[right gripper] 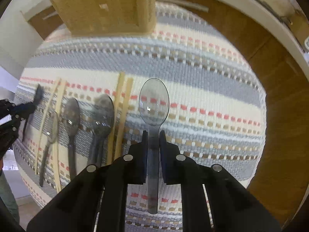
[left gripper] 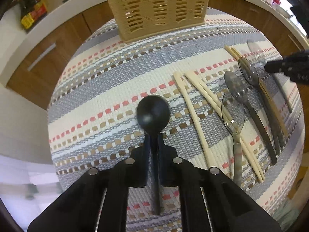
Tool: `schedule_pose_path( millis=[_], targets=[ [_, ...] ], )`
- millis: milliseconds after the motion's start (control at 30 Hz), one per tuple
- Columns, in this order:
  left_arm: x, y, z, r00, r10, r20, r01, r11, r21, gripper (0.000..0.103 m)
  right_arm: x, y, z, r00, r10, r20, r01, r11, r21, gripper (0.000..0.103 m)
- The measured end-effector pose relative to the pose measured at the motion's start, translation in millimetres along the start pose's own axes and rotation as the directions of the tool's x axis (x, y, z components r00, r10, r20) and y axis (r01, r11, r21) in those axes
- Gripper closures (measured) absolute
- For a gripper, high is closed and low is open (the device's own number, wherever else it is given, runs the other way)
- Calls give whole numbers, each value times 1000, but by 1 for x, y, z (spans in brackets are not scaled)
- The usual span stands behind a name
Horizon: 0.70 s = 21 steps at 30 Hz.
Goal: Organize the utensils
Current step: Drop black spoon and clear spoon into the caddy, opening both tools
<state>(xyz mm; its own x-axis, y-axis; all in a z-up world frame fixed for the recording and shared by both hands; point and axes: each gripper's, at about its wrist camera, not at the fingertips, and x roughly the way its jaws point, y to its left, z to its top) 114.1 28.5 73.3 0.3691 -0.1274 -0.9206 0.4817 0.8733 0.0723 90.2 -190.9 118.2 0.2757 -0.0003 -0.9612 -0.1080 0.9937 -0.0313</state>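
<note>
My left gripper [left gripper: 154, 135] is shut on the handle of a black spoon [left gripper: 153, 112], bowl forward, above the striped mat [left gripper: 108, 89]. My right gripper [right gripper: 154, 132] is shut on a clear plastic spoon [right gripper: 154, 101], bowl forward, above the mat [right gripper: 202, 89]. The tan slotted utensil holder [left gripper: 156, 5] stands upright at the mat's far edge; it also shows in the right wrist view [right gripper: 104, 5]. Several grey and clear spoons [left gripper: 237, 92] and chopsticks [left gripper: 193, 114] lie on the mat's right side. The right gripper's tip [left gripper: 285, 67] shows at the left view's right edge.
Wooden cabinets [left gripper: 48, 44] and a white counter edge [left gripper: 58, 11] ring the mat. A dark bottle [left gripper: 31, 9] stands on the counter at far left. In the right wrist view the loose spoons [right gripper: 102, 112] and chopsticks [right gripper: 121, 108] lie left, with the left gripper [right gripper: 19, 110] beyond.
</note>
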Motion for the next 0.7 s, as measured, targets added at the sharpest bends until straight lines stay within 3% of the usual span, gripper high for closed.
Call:
schedule_pose_path(
  millis=[133, 200, 267, 333, 367, 533, 700],
  targets=[
    [-19, 4, 10, 995, -7, 102, 12, 999, -47, 98, -35, 3, 8, 993, 48, 104, -48, 999, -4, 93],
    [-38, 11, 17, 984, -31, 175, 45, 996, -80, 98, -56, 6, 14, 983, 69, 170, -67, 998, -19, 93],
    [-61, 18, 28, 962, -47, 268, 78, 991, -104, 98, -78, 10, 21, 967, 93, 238, -88, 996, -32, 93],
    [-87, 25, 42, 928, -54, 368, 108, 986, -125, 98, -103, 10, 30, 935, 138, 328, -126, 990, -56, 93],
    [-93, 26, 47, 919, -53, 390, 113, 985, -131, 98, -113, 3, 32, 920, 150, 361, -136, 989, -64, 93],
    [-140, 38, 86, 815, -48, 578, 165, 975, -151, 98, -154, 5, 71, 830, 186, 526, -177, 982, -68, 93],
    [-156, 46, 127, 740, -51, 671, 201, 968, -149, 98, -160, 8, 108, 751, 190, 633, -205, 978, -50, 93]
  ],
)
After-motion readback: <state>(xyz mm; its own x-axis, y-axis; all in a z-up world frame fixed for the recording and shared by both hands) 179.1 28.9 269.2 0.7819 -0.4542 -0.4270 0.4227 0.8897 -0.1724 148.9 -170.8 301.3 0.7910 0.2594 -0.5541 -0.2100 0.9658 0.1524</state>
